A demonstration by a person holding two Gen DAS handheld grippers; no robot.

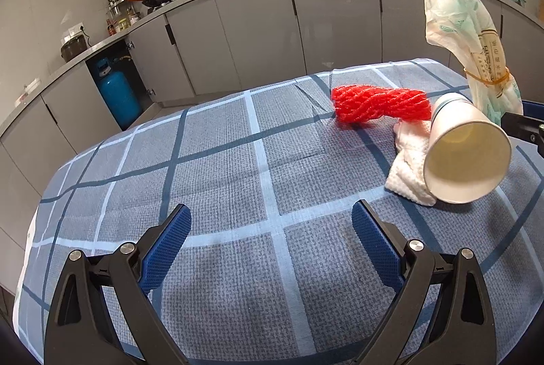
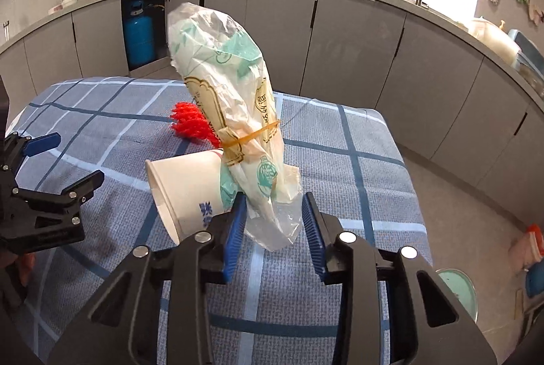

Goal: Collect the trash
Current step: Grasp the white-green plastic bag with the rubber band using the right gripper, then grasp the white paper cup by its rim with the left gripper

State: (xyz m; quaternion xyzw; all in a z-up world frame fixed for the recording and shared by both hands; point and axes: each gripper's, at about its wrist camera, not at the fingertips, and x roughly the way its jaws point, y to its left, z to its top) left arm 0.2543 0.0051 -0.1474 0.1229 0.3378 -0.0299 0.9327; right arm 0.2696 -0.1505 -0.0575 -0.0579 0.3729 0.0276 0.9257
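A rolled plastic bag (image 2: pixel 231 86), white with green print and a rubber band round it, stands upright with its lower end between the blue pads of my right gripper (image 2: pixel 273 200), which is shut on it. The same bag (image 1: pixel 455 18) rises at the right of the left wrist view. A white paper cup (image 1: pixel 465 157) (image 2: pixel 183 188) lies on its side on the checked tablecloth (image 1: pixel 221 161), against a crumpled white tissue (image 1: pixel 408 168). Behind them lies a red mesh net (image 1: pixel 377 106) (image 2: pixel 190 123). My left gripper (image 1: pixel 272 208) (image 2: pixel 68 161) hovers open over bare cloth, left of the cup.
Grey kitchen cabinets (image 1: pixel 258 35) curve around the far side of the table. A blue gas cylinder (image 1: pixel 117 93) stands in an open cabinet. On the floor to the right sits a pale green round lid (image 2: pixel 455 290). The table's right edge (image 2: pixel 404 181) drops off close to my right gripper.
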